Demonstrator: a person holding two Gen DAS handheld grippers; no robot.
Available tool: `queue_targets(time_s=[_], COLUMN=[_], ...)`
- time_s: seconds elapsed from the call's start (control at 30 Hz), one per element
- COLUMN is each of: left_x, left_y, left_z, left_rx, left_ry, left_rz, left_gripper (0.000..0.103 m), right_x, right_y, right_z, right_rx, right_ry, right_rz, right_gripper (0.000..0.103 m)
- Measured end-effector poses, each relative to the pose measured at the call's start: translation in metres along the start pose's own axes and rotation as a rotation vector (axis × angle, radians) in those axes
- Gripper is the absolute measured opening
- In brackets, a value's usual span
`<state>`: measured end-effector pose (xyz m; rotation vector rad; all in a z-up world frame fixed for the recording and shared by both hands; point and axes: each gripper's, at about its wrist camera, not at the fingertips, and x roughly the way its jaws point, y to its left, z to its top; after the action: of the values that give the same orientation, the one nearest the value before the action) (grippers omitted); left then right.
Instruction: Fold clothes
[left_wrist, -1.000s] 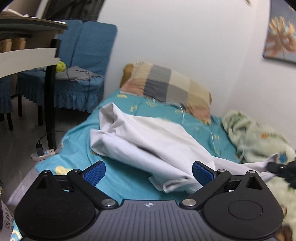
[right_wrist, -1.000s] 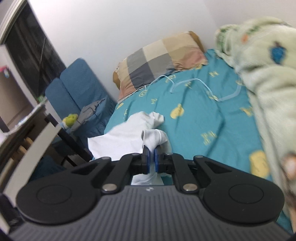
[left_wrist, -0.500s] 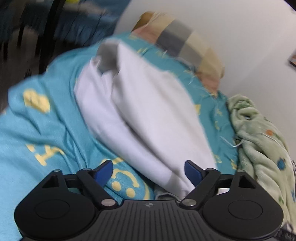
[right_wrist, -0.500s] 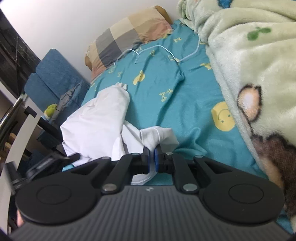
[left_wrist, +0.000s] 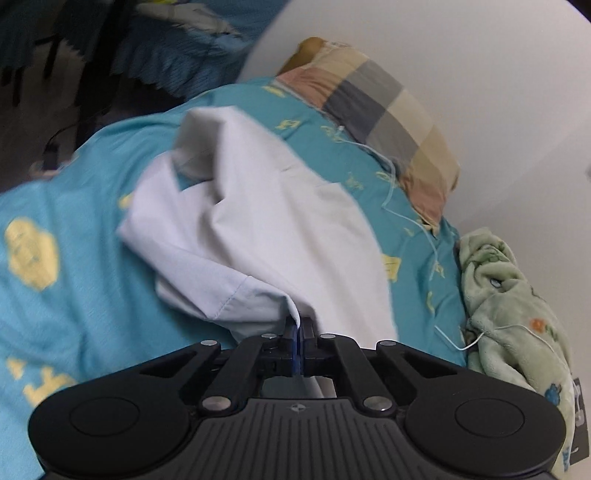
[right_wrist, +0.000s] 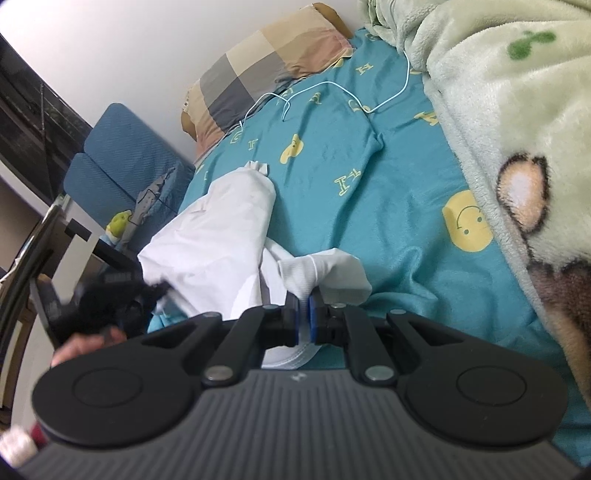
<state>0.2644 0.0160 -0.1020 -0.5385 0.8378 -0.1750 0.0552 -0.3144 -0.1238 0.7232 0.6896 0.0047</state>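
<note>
A crumpled white garment (left_wrist: 258, 236) lies on the teal bed sheet (left_wrist: 66, 295). My left gripper (left_wrist: 297, 328) is shut on a hemmed edge of it at the near side; the cloth rises from the blue pads. In the right wrist view the same white garment (right_wrist: 218, 240) stretches away to the left. My right gripper (right_wrist: 303, 308) is shut on its ribbed cuff end, which bunches just beyond the pads. The left gripper and the hand holding it show blurred at the left edge of that view.
A checked pillow (left_wrist: 384, 110) rests at the head of the bed by the white wall. A fluffy green blanket (right_wrist: 517, 129) fills the right side. A thin white cable (right_wrist: 332, 92) trails over the sheet. Blue chairs (right_wrist: 122, 155) and a dark table stand left of the bed.
My left gripper came down to the garment's near edge and its jaws went from wide open to shut on the cloth. My right gripper sank toward the bed, still shut on the cuff.
</note>
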Motion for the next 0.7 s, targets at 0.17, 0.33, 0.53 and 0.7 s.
queue_targets(time_s=[0.17, 0.33, 0.53, 0.7], left_x=[0.055, 0.087, 0.0, -0.075], left_y=[-0.069, -0.079, -0.038, -0.009], left_z=[0.011, -0.013, -0.026, -0.052], left_rx=[0.247, 0.403, 0.386, 0.358], left_ry=[0.031, 0.087, 0.095, 0.134], left_rz=[0.023, 0.051, -0.033, -0.061], left_gripper=[0.001, 0.007, 0.038, 0.045], right_x=[0.011, 0.028, 0.032, 0.026], right_y=[-0.007, -0.025, -0.027, -0.023], right_z=[0.006, 0.012, 0.012, 0.01], right_rx=[0.015, 0.093, 0.105, 0.094], right_ry=[-0.003, 0.038, 0.057, 0.062], right_rz=[-0.009, -0.011, -0.004, -0.006], right_gripper=[0.008, 0.008, 0.008, 0.008])
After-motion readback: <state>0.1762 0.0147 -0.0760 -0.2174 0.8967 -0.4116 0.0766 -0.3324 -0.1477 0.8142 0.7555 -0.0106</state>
